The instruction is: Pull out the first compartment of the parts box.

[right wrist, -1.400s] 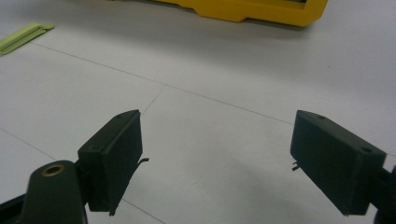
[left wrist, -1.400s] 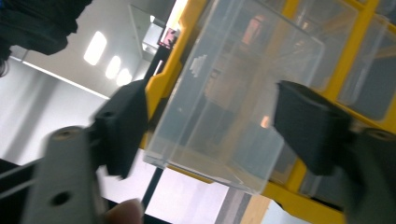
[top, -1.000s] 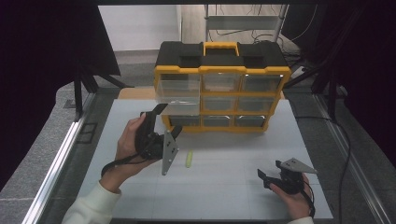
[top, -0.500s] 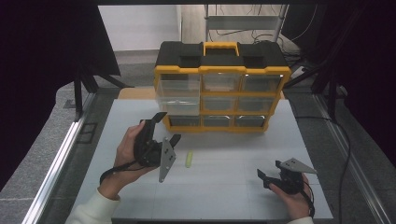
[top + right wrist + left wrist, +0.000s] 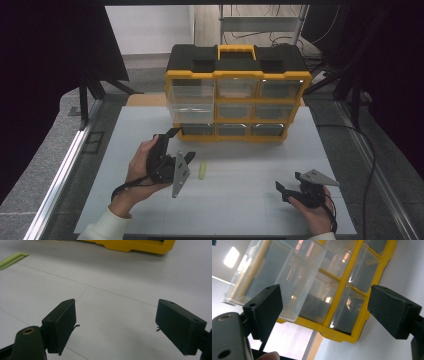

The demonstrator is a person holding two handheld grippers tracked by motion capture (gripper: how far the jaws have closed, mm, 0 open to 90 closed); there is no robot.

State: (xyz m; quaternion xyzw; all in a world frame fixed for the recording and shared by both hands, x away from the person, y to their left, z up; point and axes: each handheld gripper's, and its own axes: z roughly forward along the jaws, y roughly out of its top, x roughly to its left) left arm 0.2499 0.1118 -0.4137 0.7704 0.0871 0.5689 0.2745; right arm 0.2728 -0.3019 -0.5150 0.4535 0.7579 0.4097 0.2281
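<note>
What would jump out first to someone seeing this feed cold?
The yellow and black drawer cabinet at the far middle of the white table, with its top-left clear drawer pulled out. In front of it, a small green clip lies alone beside the left gripper, which is open and raised toward the drawer. The right gripper rests open near the right edge.

Your yellow box of clear drawers [image 5: 237, 95] stands at the back of the table. One clear drawer [image 5: 192, 104] on its left sticks out. A small green stick [image 5: 202, 170] lies flat nearby.
</note>
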